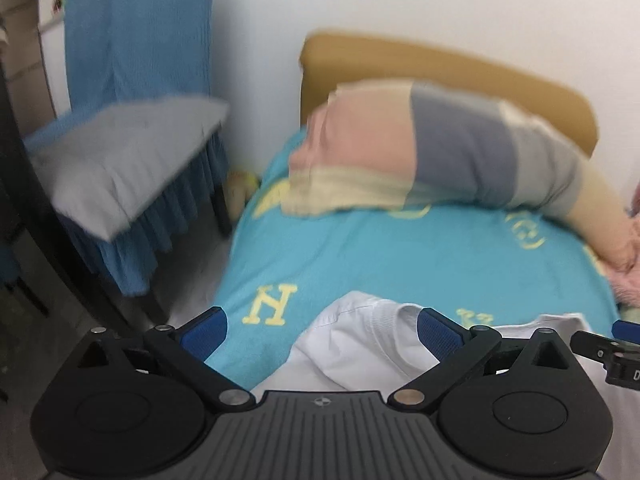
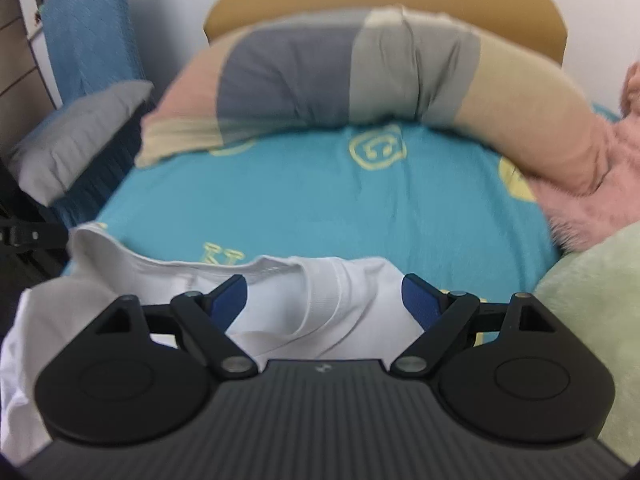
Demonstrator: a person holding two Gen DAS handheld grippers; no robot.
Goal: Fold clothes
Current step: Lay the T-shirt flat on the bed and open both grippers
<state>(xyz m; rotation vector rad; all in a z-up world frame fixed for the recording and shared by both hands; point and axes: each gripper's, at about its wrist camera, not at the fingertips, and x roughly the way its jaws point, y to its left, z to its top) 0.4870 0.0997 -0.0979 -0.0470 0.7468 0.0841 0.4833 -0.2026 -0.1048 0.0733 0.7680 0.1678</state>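
1. A white T-shirt lies crumpled at the near edge of a bed, on a turquoise blanket printed with yellow letters and emblems.
2. The left gripper hangs just above the shirt's left part; its blue-padded fingers are spread wide and grip nothing, with the ribbed collar lying between them below.
3. The right gripper is over the shirt's right part, its fingers also parted, with cloth showing between them; the pads do not press on it.
4. In the left wrist view, a tip of the right gripper shows at the right edge, just beside the left one.
5. At the head of the bed, a long colour-blocked bolster pillow in pink, grey and beige lies against a tan headboard.
6. A fluffy pink blanket and a pale green one sit on the bed's right side.
7. Left of the bed, a grey cushion rests on a chair draped in blue fabric.
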